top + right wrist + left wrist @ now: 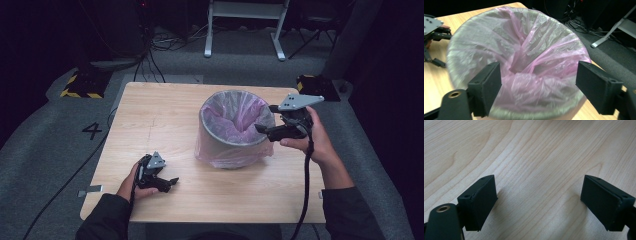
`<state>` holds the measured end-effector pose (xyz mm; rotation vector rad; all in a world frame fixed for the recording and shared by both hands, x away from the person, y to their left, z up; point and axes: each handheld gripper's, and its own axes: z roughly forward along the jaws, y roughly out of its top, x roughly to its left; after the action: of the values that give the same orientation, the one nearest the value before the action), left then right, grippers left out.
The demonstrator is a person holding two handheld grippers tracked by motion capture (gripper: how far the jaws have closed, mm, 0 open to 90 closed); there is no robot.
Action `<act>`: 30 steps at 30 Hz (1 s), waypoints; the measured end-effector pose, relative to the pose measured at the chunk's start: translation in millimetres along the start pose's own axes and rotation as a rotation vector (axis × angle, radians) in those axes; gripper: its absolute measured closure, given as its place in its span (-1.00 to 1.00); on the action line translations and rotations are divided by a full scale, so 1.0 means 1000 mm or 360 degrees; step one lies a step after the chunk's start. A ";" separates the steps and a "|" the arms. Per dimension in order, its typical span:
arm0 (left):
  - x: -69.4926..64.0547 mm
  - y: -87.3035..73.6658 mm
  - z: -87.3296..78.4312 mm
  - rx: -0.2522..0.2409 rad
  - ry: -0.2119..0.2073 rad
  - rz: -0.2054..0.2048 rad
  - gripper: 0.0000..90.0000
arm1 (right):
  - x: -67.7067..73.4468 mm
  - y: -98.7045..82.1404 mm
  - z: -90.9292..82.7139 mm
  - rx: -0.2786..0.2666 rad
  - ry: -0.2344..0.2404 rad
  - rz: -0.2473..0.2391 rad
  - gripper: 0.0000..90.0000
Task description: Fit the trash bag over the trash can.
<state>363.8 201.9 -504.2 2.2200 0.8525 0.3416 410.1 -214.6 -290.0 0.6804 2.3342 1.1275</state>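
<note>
The left gripper rests low on the wooden table near the person's edge, held in the left hand. Its jaws stand wide apart with nothing between them; in the left gripper view they frame bare wood grain and their own soft shadows, and the pads touch nothing.

Farther out and off to that gripper's right, the right gripper is held up in the right hand, its grey three-cornered plate on top and its black cable hanging down toward the near table edge. Its jaws are also spread wide and grip nothing. They point across the rim of the bin from the bin's right side, with one jaw tip over the rim; whether it touches the liner cannot be told. In the right gripper view the bin's mouth lies straight ahead of and below the jaws.

The bin is a grey round one standing upright on the table, just ahead of the right gripper and well apart from the left. A pink plastic bag lines it, crumpled inside, folded over the rim and bunched around the base.

Beyond the table lies grey carpet with a marked numeral 4, cables, and a white frame's legs.
</note>
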 end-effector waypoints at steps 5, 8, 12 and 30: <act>0.000 0.000 0.000 0.0001 0.0000 0.0000 -0.70 | 0.004 -0.011 -0.013 -0.0017 -0.0015 -0.0003 -0.55; 0.000 0.000 0.000 0.0000 0.0000 0.0000 -0.70 | 0.007 -0.019 -0.017 -0.0009 -0.0029 -0.0013 -0.56; 0.000 0.000 0.000 0.0000 0.0000 -0.0001 -0.70 | 0.010 -0.028 -0.021 0.0012 -0.0057 -0.0034 -0.55; 0.000 0.000 0.000 0.0000 0.0000 0.0000 -0.70 | 0.021 -0.077 -0.019 0.0131 -0.0108 -0.0034 -0.55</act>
<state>363.8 201.9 -504.2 2.2201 0.8527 0.3410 364.5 -254.3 -345.0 0.7103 2.3354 0.9881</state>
